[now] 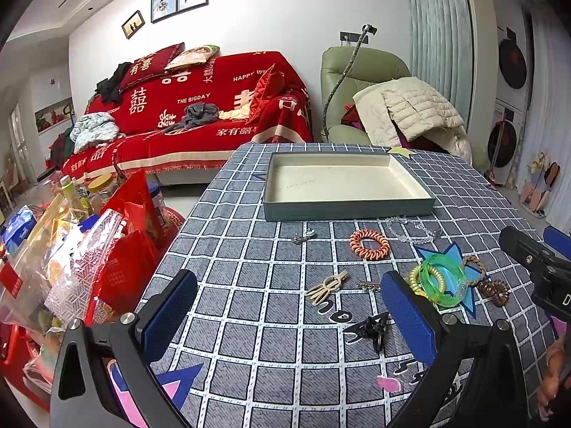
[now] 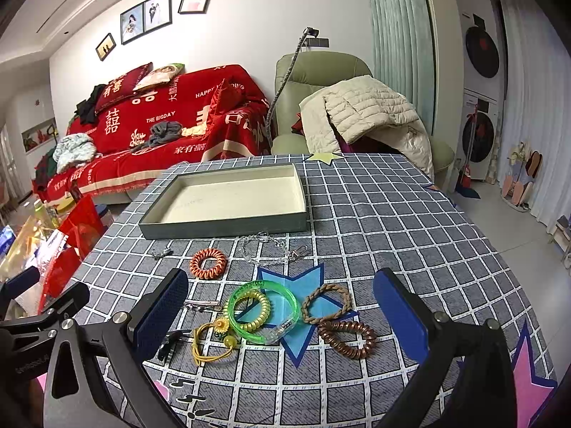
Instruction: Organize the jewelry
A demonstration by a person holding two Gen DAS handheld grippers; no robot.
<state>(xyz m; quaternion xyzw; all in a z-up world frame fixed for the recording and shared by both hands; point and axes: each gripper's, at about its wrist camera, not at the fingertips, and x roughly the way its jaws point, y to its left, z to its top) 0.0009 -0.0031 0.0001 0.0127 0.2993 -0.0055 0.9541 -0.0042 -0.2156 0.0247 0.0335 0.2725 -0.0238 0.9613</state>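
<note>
An empty grey tray (image 1: 348,210) (image 2: 225,230) with a cream inside sits at the far side of the checked table. Jewelry lies loose in front of it: an orange coil tie (image 1: 369,244) (image 2: 207,263), a clear bead bracelet (image 1: 414,230) (image 2: 264,248), a green bangle (image 1: 444,280) (image 2: 263,310), a braided band (image 2: 326,303), a brown coil tie (image 2: 348,339), a beige hair clip (image 1: 326,287) and a black claw clip (image 1: 371,328). My left gripper (image 1: 289,315) is open and empty above the cloth. My right gripper (image 2: 282,315) is open and empty, around the bangle pile.
A pile of bags, jars and red packets (image 1: 71,249) stands off the table's left edge. A red sofa (image 1: 200,114) and a green armchair with a jacket (image 1: 392,107) are behind the table. The right gripper's body (image 1: 542,267) shows at the left wrist view's right edge.
</note>
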